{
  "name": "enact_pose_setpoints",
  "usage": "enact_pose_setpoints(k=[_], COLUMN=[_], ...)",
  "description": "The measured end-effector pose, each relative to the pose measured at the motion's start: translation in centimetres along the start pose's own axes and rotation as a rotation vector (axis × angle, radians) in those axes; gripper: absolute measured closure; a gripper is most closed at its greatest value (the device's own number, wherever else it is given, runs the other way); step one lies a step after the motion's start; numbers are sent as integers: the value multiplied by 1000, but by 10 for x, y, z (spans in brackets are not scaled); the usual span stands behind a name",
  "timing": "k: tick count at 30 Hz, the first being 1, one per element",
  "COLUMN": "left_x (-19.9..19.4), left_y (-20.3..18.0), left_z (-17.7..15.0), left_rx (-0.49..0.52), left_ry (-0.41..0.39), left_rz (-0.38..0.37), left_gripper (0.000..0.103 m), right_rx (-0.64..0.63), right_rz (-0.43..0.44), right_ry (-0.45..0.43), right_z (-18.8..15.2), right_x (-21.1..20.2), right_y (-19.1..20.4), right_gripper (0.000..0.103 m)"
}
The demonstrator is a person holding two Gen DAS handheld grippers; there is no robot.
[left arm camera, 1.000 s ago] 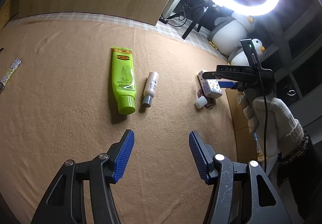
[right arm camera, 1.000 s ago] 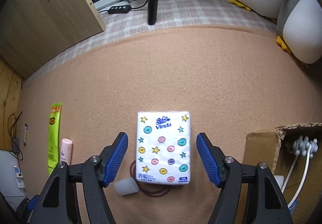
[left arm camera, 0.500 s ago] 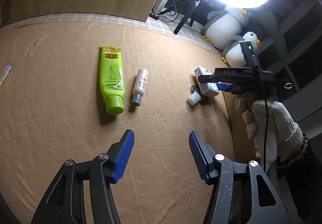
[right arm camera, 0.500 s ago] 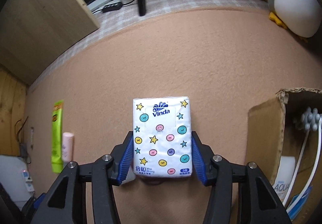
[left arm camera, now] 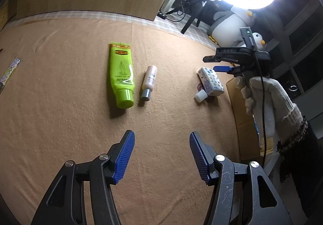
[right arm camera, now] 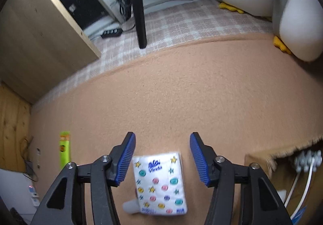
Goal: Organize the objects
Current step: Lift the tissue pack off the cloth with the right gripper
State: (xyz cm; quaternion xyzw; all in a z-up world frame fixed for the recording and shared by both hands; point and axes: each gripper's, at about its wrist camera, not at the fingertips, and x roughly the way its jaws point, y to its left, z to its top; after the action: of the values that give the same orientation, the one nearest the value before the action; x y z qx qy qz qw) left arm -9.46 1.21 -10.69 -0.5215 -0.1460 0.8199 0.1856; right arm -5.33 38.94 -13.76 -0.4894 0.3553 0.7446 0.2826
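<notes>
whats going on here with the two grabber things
A person is tidying items on a tan blanket with two handheld grippers. The right gripper is over the tissue pack; its jaws have just been closing, but the pack lies flat between them, not clamped. The left gripper hovers open and empty, short of the green tube and small bottle.

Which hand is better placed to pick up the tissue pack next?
Right. Its tool is directly over the tissue pack, jaws just closing around it, not yet pressing. The left tool is far away, open, nearer the green tube.
</notes>
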Motion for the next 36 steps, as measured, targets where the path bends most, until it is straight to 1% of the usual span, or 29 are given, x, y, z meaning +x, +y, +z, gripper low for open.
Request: enact_pose_setpoints(k=[1, 3, 10, 18, 22, 27, 30, 35, 36], left_x=[-1, -1, -1, -1, -3, -4, -3, 7, 10], left_y=[1, 2, -4, -18, -21, -22, -22, -25, -26], left_z=[-1, -2, -3, -5, -8, -13, -17, -27, -29], left_rx=[-4, -4, 9, 52, 65, 78, 84, 100, 104], left_ry=[1, 0, -1, 8, 11, 18, 27, 66, 75], left_rz=[1, 0, -27, -58, -68, -78, -82, -84, -87], left_gripper=[43, 43, 43, 43, 43, 43, 43, 43, 43], right_rx=[-8, -8, 1, 52, 87, 137, 165, 177, 174], right_rz=[-14, -17, -15, 15, 49, 129, 164, 232, 258], right_ry=[16, 40, 55, 86, 94, 118, 116, 149, 154], right_z=[0, -3, -23, -63, -83, -117, -136, -166, -172], right_x=[5, 7, -9, -22, -29, -36, -39, -37, -36], right_y=[1, 0, -7, -15, -16, -17, -15, 0, 5], right_gripper=[61, 72, 72, 72, 72, 72, 72, 71, 71])
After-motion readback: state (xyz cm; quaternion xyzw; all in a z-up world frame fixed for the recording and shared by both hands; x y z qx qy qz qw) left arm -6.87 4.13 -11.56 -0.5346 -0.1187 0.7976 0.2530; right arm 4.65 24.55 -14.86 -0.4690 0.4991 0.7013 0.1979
